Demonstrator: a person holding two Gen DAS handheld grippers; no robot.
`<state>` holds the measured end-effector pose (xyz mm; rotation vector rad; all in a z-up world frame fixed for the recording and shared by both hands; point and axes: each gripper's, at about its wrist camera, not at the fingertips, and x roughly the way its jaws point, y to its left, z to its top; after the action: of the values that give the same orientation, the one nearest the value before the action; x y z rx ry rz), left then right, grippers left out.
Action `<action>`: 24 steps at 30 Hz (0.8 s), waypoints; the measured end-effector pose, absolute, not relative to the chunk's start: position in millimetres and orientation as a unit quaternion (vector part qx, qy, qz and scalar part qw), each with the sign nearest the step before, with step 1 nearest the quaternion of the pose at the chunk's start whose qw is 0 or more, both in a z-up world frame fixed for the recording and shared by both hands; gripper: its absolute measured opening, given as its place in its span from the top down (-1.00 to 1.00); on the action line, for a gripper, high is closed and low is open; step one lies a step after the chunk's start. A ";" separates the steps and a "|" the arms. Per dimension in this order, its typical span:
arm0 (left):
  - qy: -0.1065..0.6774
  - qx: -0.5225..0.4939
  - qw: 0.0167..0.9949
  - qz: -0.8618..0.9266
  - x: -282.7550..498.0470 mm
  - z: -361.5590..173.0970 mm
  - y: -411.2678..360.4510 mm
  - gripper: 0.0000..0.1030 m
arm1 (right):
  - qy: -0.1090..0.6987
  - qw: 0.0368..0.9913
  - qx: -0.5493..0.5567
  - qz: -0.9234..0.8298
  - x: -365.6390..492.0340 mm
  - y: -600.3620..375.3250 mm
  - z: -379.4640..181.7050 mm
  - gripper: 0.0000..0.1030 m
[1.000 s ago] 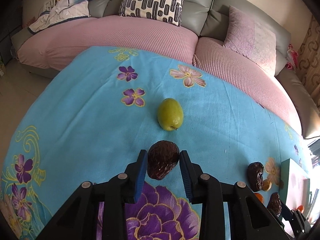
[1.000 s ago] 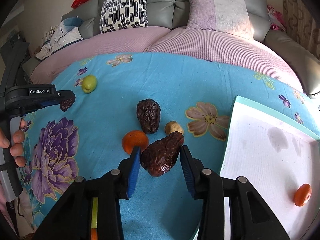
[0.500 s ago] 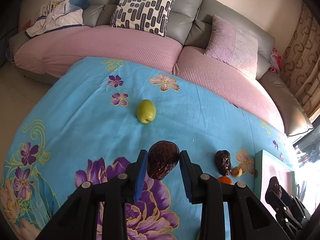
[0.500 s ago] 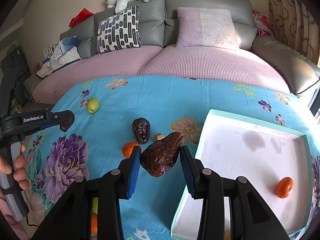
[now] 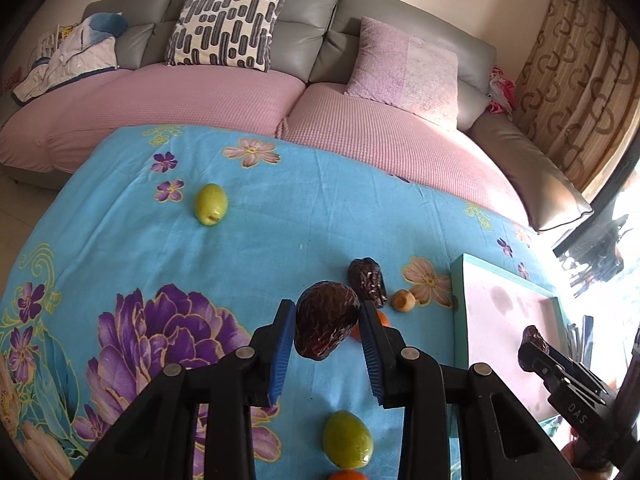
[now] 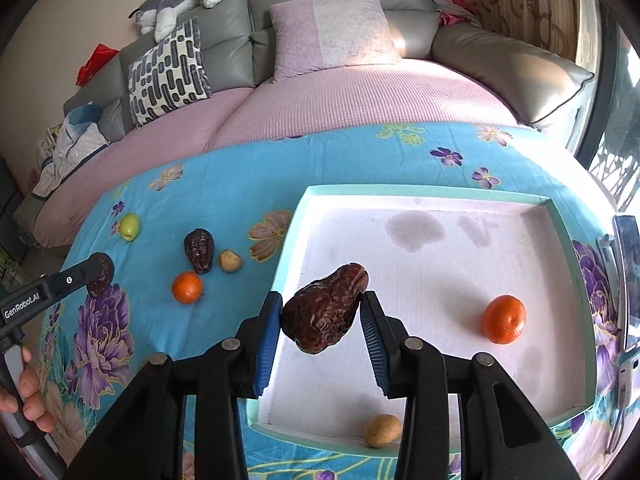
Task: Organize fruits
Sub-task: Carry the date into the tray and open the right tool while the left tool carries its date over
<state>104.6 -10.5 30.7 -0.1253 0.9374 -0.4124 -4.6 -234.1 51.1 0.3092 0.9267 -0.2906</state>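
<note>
1. On the blue floral cloth [image 6: 248, 184], a shallow rectangular tray [image 6: 556, 216] with teal rim and white textured floor holds 1 smooth orange [image 6: 503, 319] and 1 round tan nut [image 6: 382, 430].
2. Right gripper [image 6: 320, 322] clamps a wrinkled, glossy brown date [image 6: 325, 314] over the tray, its long axis tilted up-right.
3. Left gripper [image 5: 325, 328], marked "GenRobot.AI", pinches a second date [image 5: 326, 325] above the cloth, its narrower end down.

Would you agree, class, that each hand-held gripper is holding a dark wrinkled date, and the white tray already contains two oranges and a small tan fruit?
Not quite. The right wrist view shows only one orange in the tray, along with the small tan fruit. The other orange lies on the blue cloth. Each hand-held gripper does hold a date: left, right.
</note>
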 end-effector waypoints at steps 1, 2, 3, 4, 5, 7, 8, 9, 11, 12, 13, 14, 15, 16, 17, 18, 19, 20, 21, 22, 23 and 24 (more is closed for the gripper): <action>0.450 -0.054 0.868 -0.205 102.2 30.5 -18.2 0.33 | 0.447 0.868 0.154 -0.151 -7.3 -242.5 49.5 0.19; 0.451 -0.048 0.865 -0.213 99.6 30.3 -26.0 0.33 | 0.449 0.864 0.159 -0.163 -10.4 -251.1 48.3 0.19; 0.453 -0.043 0.862 -0.222 97.0 30.1 -33.7 0.33 | 0.451 0.860 0.163 -0.174 -13.1 -258.2 47.5 0.19; 0.455 -0.038 0.859 -0.231 94.3 30.1 -41.7 0.33 | 0.452 0.857 0.165 -0.184 -15.7 -264.6 47.3 0.19; 0.455 -0.032 0.856 -0.242 90.6 30.2 -50.0 0.33 | 0.451 0.855 0.169 -0.192 -18.7 -270.3 47.6 0.19; 0.455 -0.020 0.850 -0.263 82.4 30.9 -66.9 0.33 | 0.448 0.853 0.175 -0.202 -24.3 -280.6 48.9 0.19; 0.453 -0.013 0.848 -0.274 77.7 31.4 -75.5 0.33 | 0.446 0.853 0.178 -0.206 -27.0 -285.1 50.3 0.19; 0.452 -0.006 0.846 -0.284 72.8 31.7 -84.2 0.33 | 0.443 0.852 0.180 -0.211 -29.7 -288.9 51.2 0.19; 0.447 0.014 0.841 -0.303 61.5 30.3 -102.2 0.32 | 0.440 0.850 0.186 -0.220 -33.7 -293.5 52.4 0.19; 0.445 0.025 0.839 -0.312 56.1 28.7 -110.2 0.33 | 0.441 0.849 0.190 -0.223 -34.9 -295.7 52.0 0.19; 0.443 0.035 0.837 -0.320 50.6 26.9 -118.4 0.33 | 0.442 0.847 0.192 -0.223 -35.2 -297.7 51.5 0.19; 0.441 0.043 0.834 -0.329 45.6 25.3 -125.6 0.33 | 0.444 0.846 0.193 -0.223 -35.1 -298.7 50.6 0.18; 0.439 0.051 0.831 -0.338 40.9 23.4 -132.4 0.32 | 0.446 0.845 0.195 -0.221 -34.5 -299.7 49.2 0.18; 0.438 0.058 0.828 -0.346 36.6 21.2 -139.1 0.32 | 0.448 0.844 0.198 -0.219 -34.1 -300.5 47.7 0.18; 0.437 0.065 0.825 -0.353 33.3 19.6 -145.1 0.32 | 0.450 0.842 0.200 -0.218 -33.8 -301.4 46.3 0.18; 0.435 0.071 0.823 -0.358 30.8 17.0 -149.5 0.32 | 0.453 0.840 0.203 -0.217 -33.4 -302.1 44.3 0.18; 0.433 0.077 0.821 -0.364 28.3 15.0 -153.9 0.32 | 0.456 0.838 0.205 -0.217 -33.2 -303.0 42.2 0.18; 0.433 0.082 0.819 -0.367 27.4 11.5 -158.5 0.32 | 0.460 0.836 0.207 -0.217 -32.9 -303.7 39.9 0.18; 0.433 0.086 0.817 -0.371 25.9 9.5 -161.8 0.32 | 0.463 0.833 0.210 -0.216 -32.6 -304.4 37.6 0.18; 0.434 0.090 0.815 -0.375 24.7 7.6 -165.0 0.32 | 0.467 0.831 0.212 -0.215 -32.2 -305.0 35.5 0.18; 0.435 0.094 0.812 -0.377 24.6 5.2 -167.9 0.32 | 0.469 0.830 0.214 -0.213 -31.9 -305.6 33.3 0.18; 0.437 0.098 0.810 -0.378 23.8 2.6 -170.3 0.32 | 0.472 0.828 0.215 -0.212 -31.5 -305.9 31.6 0.18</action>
<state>23.8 -170.3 2.6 0.2104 0.9333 -0.8073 -31.5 -305.9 31.6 0.4573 1.0024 -0.4498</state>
